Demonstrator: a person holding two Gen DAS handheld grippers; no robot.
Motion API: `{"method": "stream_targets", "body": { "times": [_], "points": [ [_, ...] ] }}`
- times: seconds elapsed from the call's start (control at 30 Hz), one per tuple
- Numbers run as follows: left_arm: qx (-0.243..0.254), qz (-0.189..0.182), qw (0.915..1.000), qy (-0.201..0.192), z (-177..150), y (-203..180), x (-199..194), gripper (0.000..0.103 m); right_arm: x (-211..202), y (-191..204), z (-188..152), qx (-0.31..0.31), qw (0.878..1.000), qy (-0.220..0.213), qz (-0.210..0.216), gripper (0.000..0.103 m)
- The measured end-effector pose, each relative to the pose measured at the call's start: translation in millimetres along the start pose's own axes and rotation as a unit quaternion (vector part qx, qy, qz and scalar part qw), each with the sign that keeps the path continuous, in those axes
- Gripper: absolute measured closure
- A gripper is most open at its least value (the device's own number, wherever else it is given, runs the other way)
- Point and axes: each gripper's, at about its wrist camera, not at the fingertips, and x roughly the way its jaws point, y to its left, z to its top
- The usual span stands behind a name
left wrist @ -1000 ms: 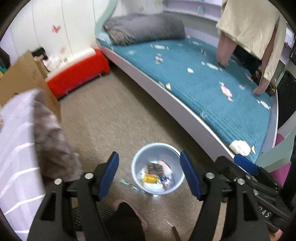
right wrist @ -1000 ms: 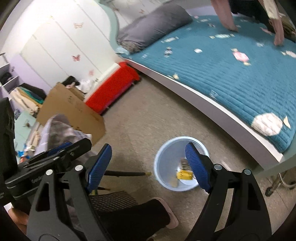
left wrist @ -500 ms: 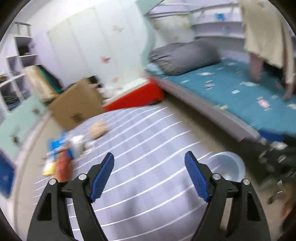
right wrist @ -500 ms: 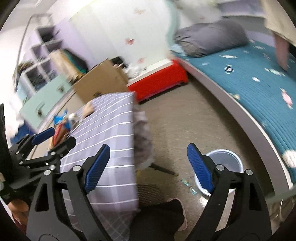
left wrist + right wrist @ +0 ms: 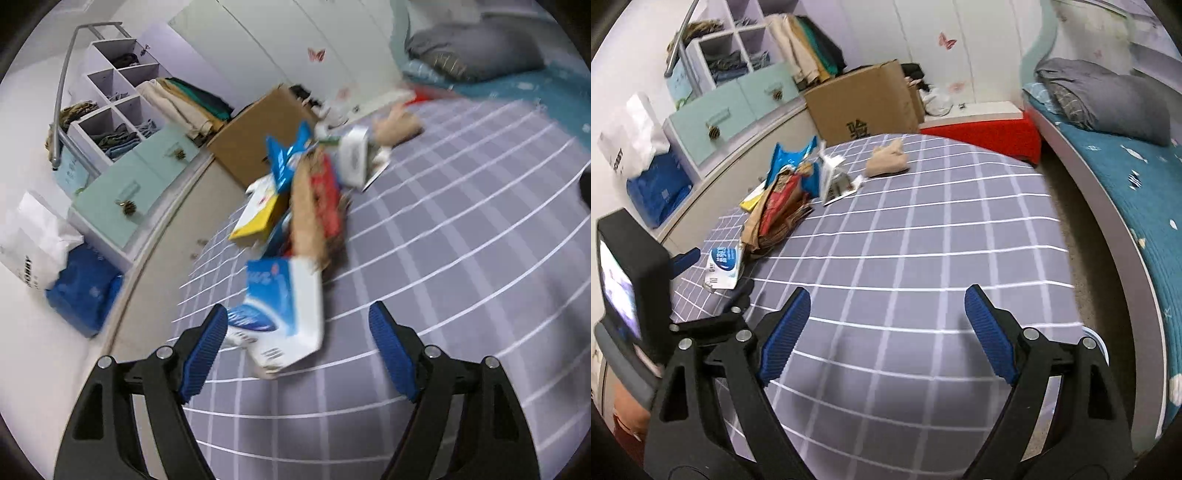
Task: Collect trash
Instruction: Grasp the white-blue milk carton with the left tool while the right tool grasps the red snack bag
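Observation:
A pile of trash lies on the grey checked tablecloth (image 5: 461, 258): a white and blue carton (image 5: 284, 310) nearest, then a red and brown wrapper (image 5: 317, 206), a yellow box (image 5: 258, 218), a blue wrapper (image 5: 288, 155) and a white carton (image 5: 354, 155). My left gripper (image 5: 297, 347) is open, its jaws on either side of the near carton, not touching it. In the right wrist view my right gripper (image 5: 888, 336) is open and empty over the cloth; the pile (image 5: 783, 199) and carton (image 5: 724, 266) lie far left, with the left gripper (image 5: 683, 258) beside them.
A beige cloth lump (image 5: 888, 162) lies at the table's far side. A cardboard box (image 5: 864, 107), a red bench (image 5: 982, 136), a teal bed (image 5: 1137, 177) and drawers (image 5: 738, 107) surround the table. The pale blue bin's rim (image 5: 1095, 339) shows at the table's right edge.
Both grippers have swung up and left from the floor bin to the table. The left gripper has closed in on the trash pile, now around the white and blue carton.

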Motion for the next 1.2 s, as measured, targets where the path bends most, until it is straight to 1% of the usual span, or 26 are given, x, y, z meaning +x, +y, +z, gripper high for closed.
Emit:
{"method": "stream_targets", "body": {
  "times": [0.1, 0.23, 0.3, 0.37, 0.4, 0.43, 0.47, 0.5, 0.57, 0.6, 0.7, 0.73, 0.8, 0.87, 0.9, 0.97, 1.03, 1.07, 1.13, 1.17, 1.2],
  "points": [
    [0.004, -0.011, 0.9999, 0.008, -8, 4, 9, 0.026, 19, 12, 7, -0.006, 1.0, 0.014, -0.005, 0.017],
    [0.013, -0.005, 0.9999, -0.002, -1, 3, 16, 0.026, 34, 16, 11, 0.003, 1.0, 0.026, -0.005, 0.017],
    [0.003, -0.017, 0.9999, -0.001, 1, 8, 20, 0.026, 41, 21, 14, 0.003, 0.999, 0.031, -0.003, 0.017],
    [-0.012, -0.03, 0.9994, 0.006, -2, 15, 24, 0.033, 46, 26, 17, 0.0, 0.999, 0.035, -0.001, 0.017],
    [-0.022, -0.038, 0.999, 0.011, -5, 21, 26, 0.033, 46, 27, 18, -0.001, 0.999, 0.035, 0.001, 0.017],
    [-0.033, -0.043, 0.9984, 0.015, -9, 28, 29, 0.036, 50, 32, 20, -0.004, 0.999, 0.037, 0.001, 0.017],
    [-0.041, -0.042, 0.9981, 0.019, -11, 35, 31, 0.042, 52, 35, 22, -0.006, 0.999, 0.038, 0.003, 0.017],
    [-0.045, -0.045, 0.9977, 0.022, -13, 38, 34, 0.044, 55, 40, 25, -0.008, 0.999, 0.037, 0.006, 0.017],
    [-0.063, -0.068, 0.9954, 0.025, -17, 48, 38, 0.065, 60, 47, 29, -0.009, 0.999, 0.039, 0.014, 0.017],
    [-0.075, -0.082, 0.9934, 0.028, -20, 54, 40, 0.068, 64, 51, 31, -0.009, 0.999, 0.041, 0.018, 0.017],
    [-0.1, -0.098, 0.9899, 0.019, -27, 70, 38, 0.073, 75, 68, 37, -0.006, 0.998, 0.047, 0.035, 0.017],
    [-0.112, -0.102, 0.9883, 0.013, -29, 75, 37, 0.075, 78, 74, 40, -0.005, 0.998, 0.048, 0.043, 0.017],
    [-0.153, -0.125, 0.9804, -0.002, -35, 92, 32, 0.078, 83, 83, 43, -0.006, 0.998, 0.047, 0.048, 0.017],
    [-0.193, -0.135, 0.9717, -0.017, -39, 110, 26, 0.085, 88, 94, 48, -0.003, 0.997, 0.043, 0.059, 0.017],
    [-0.206, -0.134, 0.9691, -0.022, -40, 117, 24, 0.087, 91, 97, 50, -0.001, 0.997, 0.042, 0.063, 0.017],
    [-0.24, -0.123, 0.9624, -0.032, -43, 133, 22, 0.097, 101, 104, 55, 0.005, 0.996, 0.044, 0.071, 0.017],
    [-0.27, -0.125, 0.9537, -0.043, -47, 146, 21, 0.099, 112, 110, 61, 0.01, 0.996, 0.05, 0.073, 0.017],
    [-0.28, -0.133, 0.9497, -0.043, -49, 151, 22, 0.099, 117, 113, 62, 0.011, 0.996, 0.051, 0.074, 0.017],
    [-0.288, -0.142, 0.9459, -0.046, -50, 155, 24, 0.099, 127, 117, 68, 0.008, 0.996, 0.052, 0.071, 0.017],
    [-0.29, -0.142, 0.9453, -0.047, -50, 157, 25, 0.099, 130, 117, 69, 0.009, 0.996, 0.053, 0.071, 0.024],
    [-0.295, -0.146, 0.9428, -0.05, -50, 159, 24, 0.1, 133, 117, 70, 0.009, 0.996, 0.055, 0.073, 0.033]
  ]
}}
